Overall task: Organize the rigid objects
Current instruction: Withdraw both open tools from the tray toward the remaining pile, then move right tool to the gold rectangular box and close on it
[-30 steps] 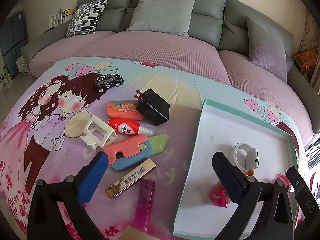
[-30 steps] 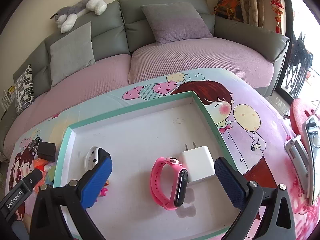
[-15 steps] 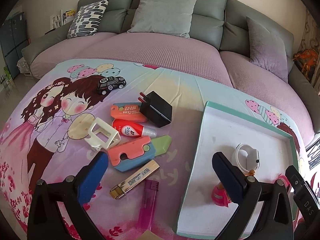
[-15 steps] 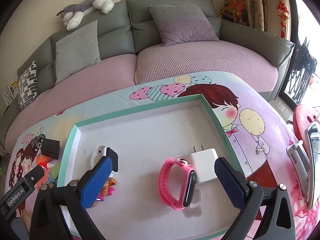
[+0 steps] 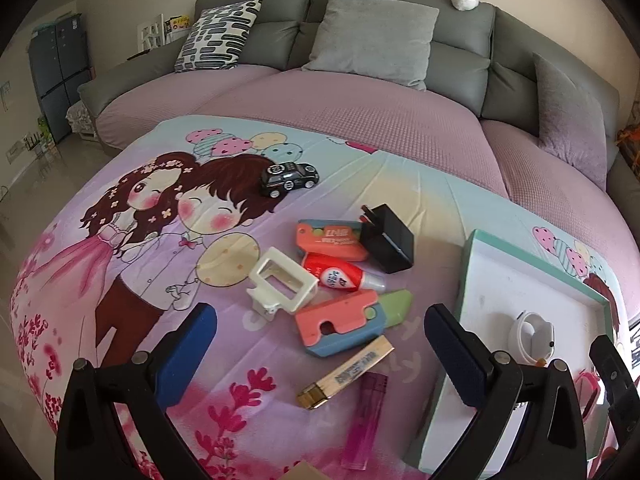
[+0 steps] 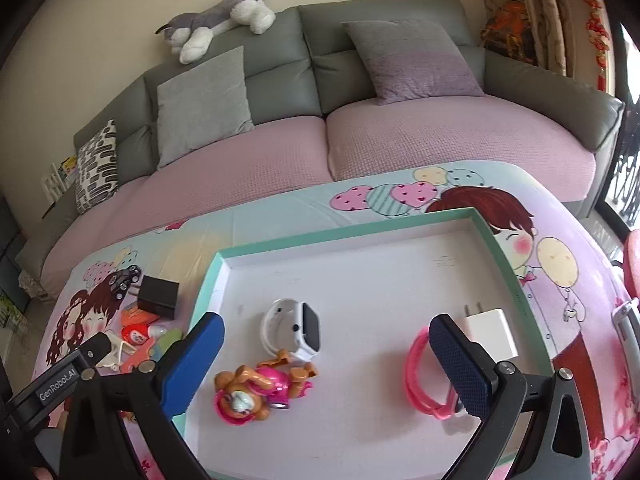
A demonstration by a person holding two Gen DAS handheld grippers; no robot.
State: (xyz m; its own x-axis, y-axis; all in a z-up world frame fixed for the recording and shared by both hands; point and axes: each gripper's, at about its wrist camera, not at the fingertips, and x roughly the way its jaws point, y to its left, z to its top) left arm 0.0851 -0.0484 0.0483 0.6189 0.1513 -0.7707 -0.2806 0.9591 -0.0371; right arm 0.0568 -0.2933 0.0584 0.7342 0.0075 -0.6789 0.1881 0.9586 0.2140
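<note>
Clutter is lying loose on the cartoon-print cloth [image 5: 132, 240], just ahead of the left gripper [image 5: 320, 344], whose blue-padded fingers [image 5: 186, 344] are standing spread wide and holding nothing. Between them a pink-and-blue utility knife [image 5: 340, 320] is resting, with a gold-tipped lighter [image 5: 346, 372] and a purple lighter [image 5: 366, 420] toward 6 o'clock of it. A white frame clip [image 5: 282, 282] is sitting at its 10 o'clock, touching a red correction-tape dispenser [image 5: 340, 274]. A black charger [image 5: 386, 240] is leaning on an orange case [image 5: 328, 236], and a black toy car [image 5: 289, 178] is lying apart at 12 o'clock.

At 3 o'clock a teal-rimmed tray [image 6: 360, 236] is sitting. The right gripper [image 6: 326, 360] is hovering over it, likewise released and empty. Inside are lying a white smartwatch [image 6: 294, 330], a toy puppy figure [image 6: 256, 392] just beside it, a pink wristband [image 6: 418, 376] and a white charger [image 6: 490, 330] touching the band
</note>
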